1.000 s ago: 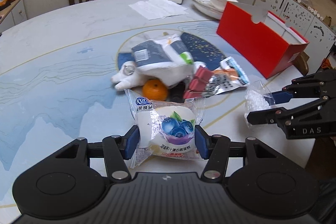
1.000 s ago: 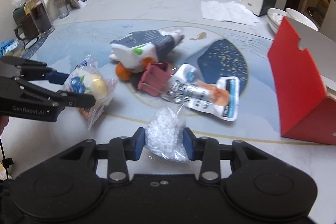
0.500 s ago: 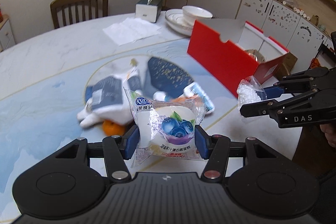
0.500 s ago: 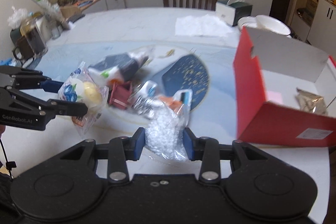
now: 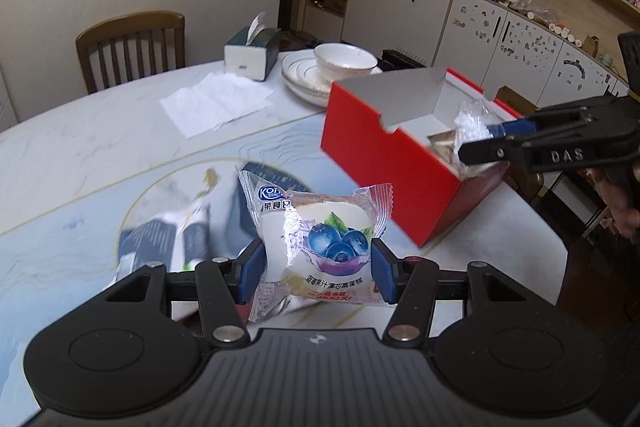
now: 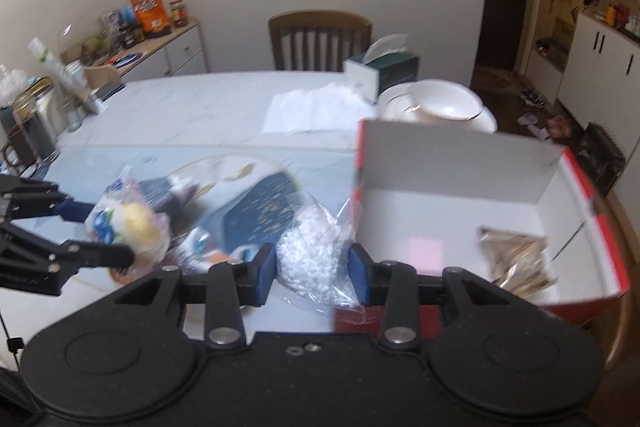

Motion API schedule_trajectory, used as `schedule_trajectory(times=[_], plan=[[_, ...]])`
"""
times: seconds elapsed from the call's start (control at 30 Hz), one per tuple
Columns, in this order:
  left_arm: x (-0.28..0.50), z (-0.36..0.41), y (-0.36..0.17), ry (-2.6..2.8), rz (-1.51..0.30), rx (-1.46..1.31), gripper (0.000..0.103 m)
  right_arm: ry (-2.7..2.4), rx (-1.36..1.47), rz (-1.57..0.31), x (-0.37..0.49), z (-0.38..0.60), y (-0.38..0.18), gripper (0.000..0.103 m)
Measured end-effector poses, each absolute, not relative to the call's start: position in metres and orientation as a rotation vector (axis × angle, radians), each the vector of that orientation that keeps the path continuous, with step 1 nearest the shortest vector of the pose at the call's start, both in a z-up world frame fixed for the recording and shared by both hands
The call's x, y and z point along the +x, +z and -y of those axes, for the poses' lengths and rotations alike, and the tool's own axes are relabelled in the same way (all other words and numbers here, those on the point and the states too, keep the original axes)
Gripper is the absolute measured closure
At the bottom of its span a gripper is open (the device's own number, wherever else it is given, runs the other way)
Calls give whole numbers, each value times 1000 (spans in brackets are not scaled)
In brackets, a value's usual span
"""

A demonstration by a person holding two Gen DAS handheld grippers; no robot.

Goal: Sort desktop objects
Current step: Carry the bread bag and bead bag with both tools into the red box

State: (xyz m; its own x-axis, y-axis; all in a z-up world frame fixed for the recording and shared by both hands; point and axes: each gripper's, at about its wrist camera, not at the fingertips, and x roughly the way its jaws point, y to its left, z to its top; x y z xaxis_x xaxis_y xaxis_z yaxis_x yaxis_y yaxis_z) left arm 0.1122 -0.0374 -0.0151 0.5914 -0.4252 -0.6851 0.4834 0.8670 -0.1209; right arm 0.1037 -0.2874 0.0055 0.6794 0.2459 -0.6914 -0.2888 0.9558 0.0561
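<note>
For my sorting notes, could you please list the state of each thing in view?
Left tongs: shut on blueberry cake packet, lifted.
Right tongs: shut on bag of white beads, lifted.
Red box: open, a foil packet inside.
Tissue box: tissue sticking out.

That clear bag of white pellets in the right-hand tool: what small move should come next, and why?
Probably carry it a little further over the red cardboard box and release. The right gripper pinches the clear bag of white pellets beside the box's near wall, and the open box already holds a crinkled foil packet.
</note>
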Motion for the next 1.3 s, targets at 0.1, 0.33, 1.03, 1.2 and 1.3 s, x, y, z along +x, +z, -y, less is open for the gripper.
schedule_trajectory(times=[0.1,0.33,1.03,1.2,1.3], plan=[[119,51,-9,-539,-762,84,48,276,-59,-749,116,307,10,65],[133,89,3,-573,-726,104,48,234,-79,-729,138,342,13,65],[176,186,12,-657,-680,190,48,232,-48,-792,188,410,-3,65],[189,208,4,-666,-701,224,48,228,-68,-807,201,416,-10,65],[198,223,-3,-671,-712,255,48,220,-84,-824,210,418,-16,65]])
